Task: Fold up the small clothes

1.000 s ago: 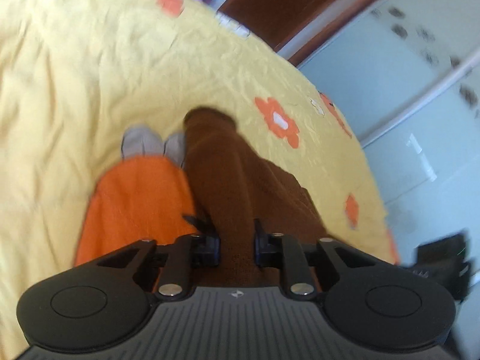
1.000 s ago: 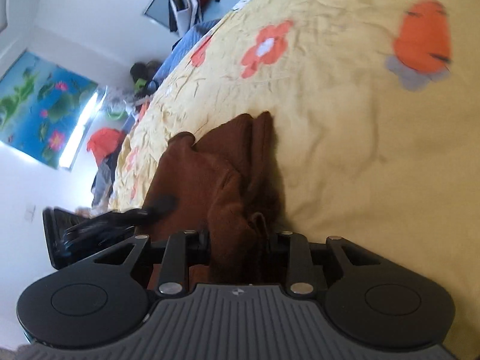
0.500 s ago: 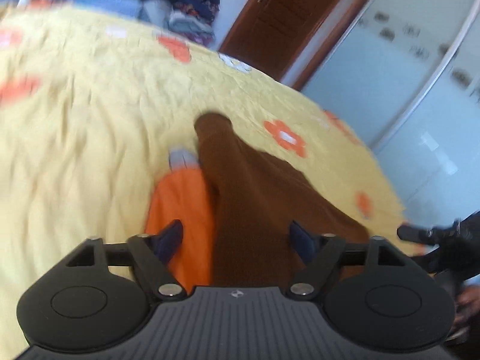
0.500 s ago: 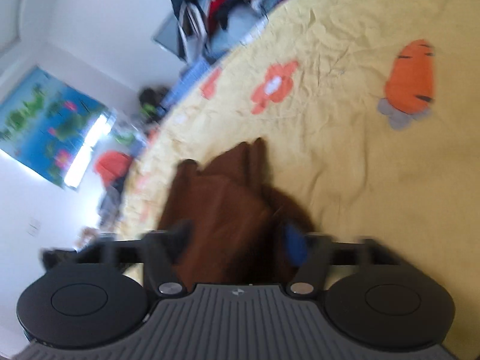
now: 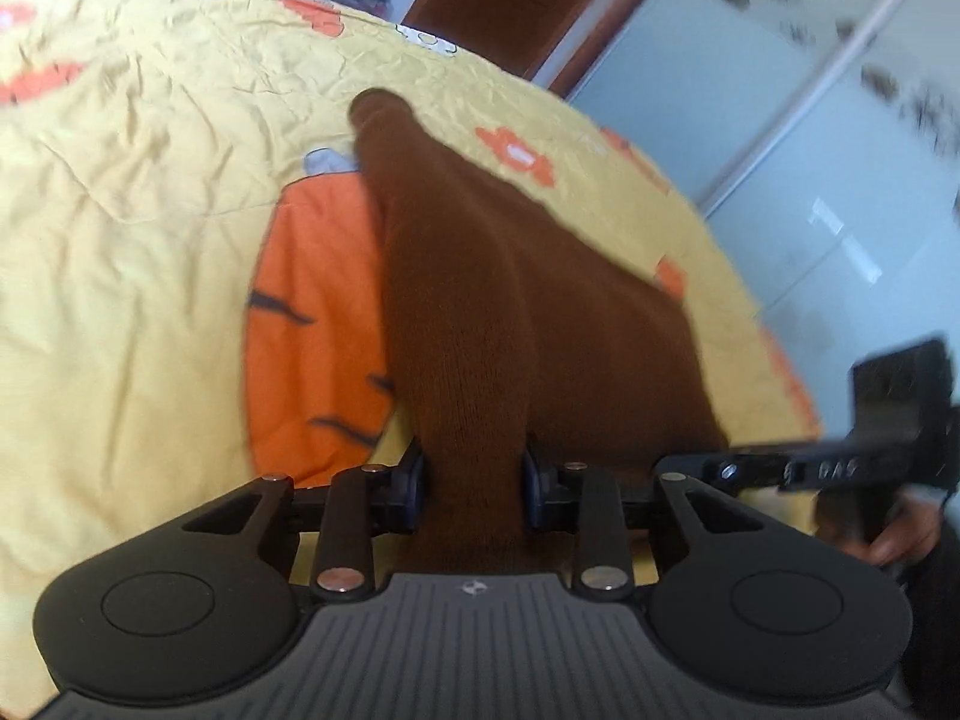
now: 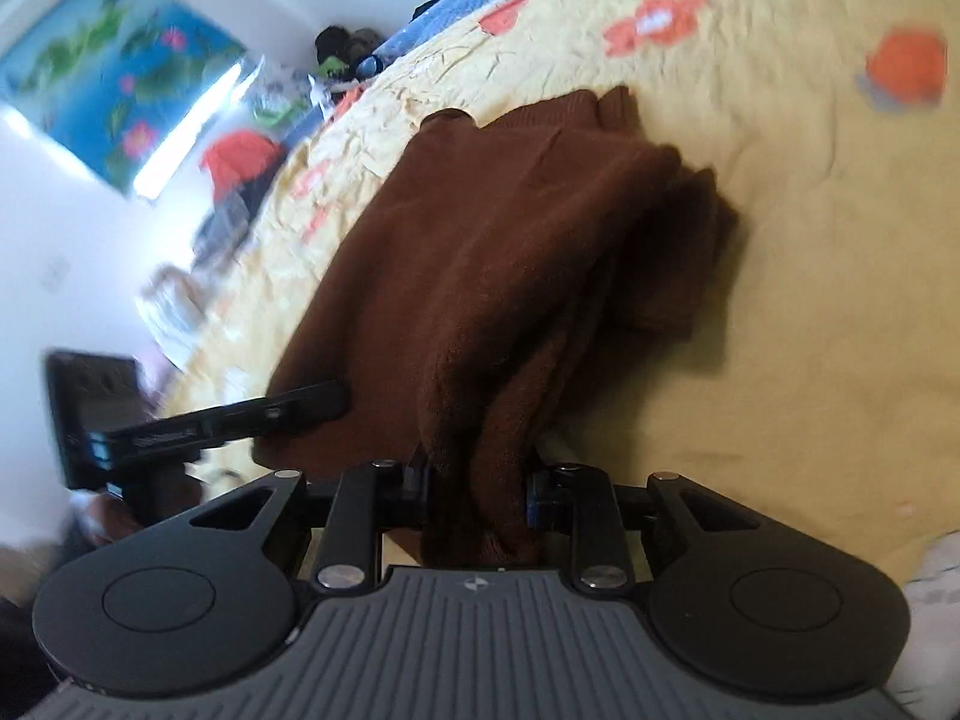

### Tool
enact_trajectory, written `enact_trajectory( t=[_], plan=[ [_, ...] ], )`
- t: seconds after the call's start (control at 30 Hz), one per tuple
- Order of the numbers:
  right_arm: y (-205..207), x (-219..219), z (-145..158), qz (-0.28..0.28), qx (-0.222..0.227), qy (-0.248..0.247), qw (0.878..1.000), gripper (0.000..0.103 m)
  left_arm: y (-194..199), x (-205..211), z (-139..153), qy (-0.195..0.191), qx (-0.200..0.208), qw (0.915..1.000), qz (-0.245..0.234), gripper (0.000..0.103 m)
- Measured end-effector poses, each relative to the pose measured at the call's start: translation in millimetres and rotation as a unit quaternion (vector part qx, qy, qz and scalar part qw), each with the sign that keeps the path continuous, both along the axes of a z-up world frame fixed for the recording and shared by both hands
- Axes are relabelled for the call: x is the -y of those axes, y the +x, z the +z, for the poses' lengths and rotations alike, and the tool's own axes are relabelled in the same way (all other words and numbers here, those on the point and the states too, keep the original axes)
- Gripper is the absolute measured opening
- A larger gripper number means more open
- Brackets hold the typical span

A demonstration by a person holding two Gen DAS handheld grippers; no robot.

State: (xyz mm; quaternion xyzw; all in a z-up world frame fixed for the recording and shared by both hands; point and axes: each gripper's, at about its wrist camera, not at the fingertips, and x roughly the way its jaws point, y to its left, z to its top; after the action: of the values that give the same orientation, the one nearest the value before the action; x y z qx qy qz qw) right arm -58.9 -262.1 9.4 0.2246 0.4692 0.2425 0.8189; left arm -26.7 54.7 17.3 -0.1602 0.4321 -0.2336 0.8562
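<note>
In the left wrist view, the big orange carrot picture (image 5: 318, 324) printed on the crinkly yellow bed cover (image 5: 132, 192) lies to the left of the tool and a bit ahead of it. The left gripper (image 5: 472, 489) is squeezed tight on a bunch of the soft dark brown knitted garment (image 5: 480, 276), which runs straight ahead from its fingers and spreads out to the right over the cover. Far to the right, the other black tool reaches in toward the same brown cloth. In the right wrist view, the other black tool pokes in from the left and touches the cloth's near left edge. The right gripper (image 6: 478, 489) is also clamped on a thick fold of the brown garment, which lies in a heap straight ahead. To the right is bare yellow cover.
</note>
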Motion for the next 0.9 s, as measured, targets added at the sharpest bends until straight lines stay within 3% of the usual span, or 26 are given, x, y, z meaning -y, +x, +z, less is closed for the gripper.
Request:
enact_trajectory(
  t=[0.07, 0.13, 0.17, 0.23, 0.27, 0.4, 0.47, 0.53, 0.6, 0.73, 0.8, 0.9],
  plan=[
    [-2.1, 7.6, -2.3, -0.013, -0.005, 0.027, 1.000, 0.032, -13.4, 2.3, 7.8, 0.035, 0.035, 0.9988, 0.006, 0.039],
    [-3.9, 13.2, 8.3, -0.027, -0.016, 0.030, 0.999, 0.048, -24.8, 7.7, 27.2, 0.077, 0.083, 0.9936, 0.009, 0.047],
    [-7.6, 17.9, 19.3, -0.044, 0.005, 0.022, 0.999, 0.057, -29.5, 11.9, 38.0, 0.096, 0.115, 0.9886, 0.010, 0.052],
    [-10.9, 27.1, 42.1, -0.078, 0.052, 0.020, 0.995, 0.059, -34.8, 21.3, 54.6, 0.115, 0.179, 0.9771, 0.006, 0.085],
    [-8.0, 27.7, 53.3, -0.095, 0.072, 0.019, 0.993, 0.063, -32.1, 29.1, 58.4, 0.118, 0.196, 0.9734, -0.003, 0.086],
    [26.2, -0.9, 71.0, -0.101, 0.130, -0.012, 0.986, 0.085, 1.3, 74.5, 40.6, 0.142, 0.168, 0.9749, -0.033, 0.086],
    [51.0, -19.1, 57.4, -0.083, 0.115, -0.032, 0.989, 0.084, 9.8, 97.5, 22.9, 0.195, 0.167, 0.9658, -0.039, 0.086],
    [71.9, -30.7, 28.9, -0.077, 0.079, -0.094, 0.990, 0.083, 9.6, 104.9, 10.0, 0.204, 0.177, 0.9621, -0.043, 0.088],
    [65.5, -31.2, 15.0, -0.062, 0.134, -0.117, 0.982, 0.084, 9.7, 104.0, 7.0, 0.195, 0.176, 0.9642, -0.034, 0.088],
    [72.7, -25.7, 24.1, -0.065, 0.106, -0.133, 0.983, 0.084, 9.6, 103.9, 9.3, 0.194, 0.175, 0.9647, -0.036, 0.088],
    [78.5, -27.3, 35.5, -0.084, 0.085, -0.142, 0.983, 0.077, 9.5, 102.8, 9.4, 0.193, 0.175, 0.9649, -0.035, 0.088],
    [71.2, -31.8, 49.1, -0.080, 0.115, -0.119, 0.983, 0.082, 8.7, 101.8, 8.6, 0.192, 0.176, 0.9649, -0.035, 0.088]
  ],
)
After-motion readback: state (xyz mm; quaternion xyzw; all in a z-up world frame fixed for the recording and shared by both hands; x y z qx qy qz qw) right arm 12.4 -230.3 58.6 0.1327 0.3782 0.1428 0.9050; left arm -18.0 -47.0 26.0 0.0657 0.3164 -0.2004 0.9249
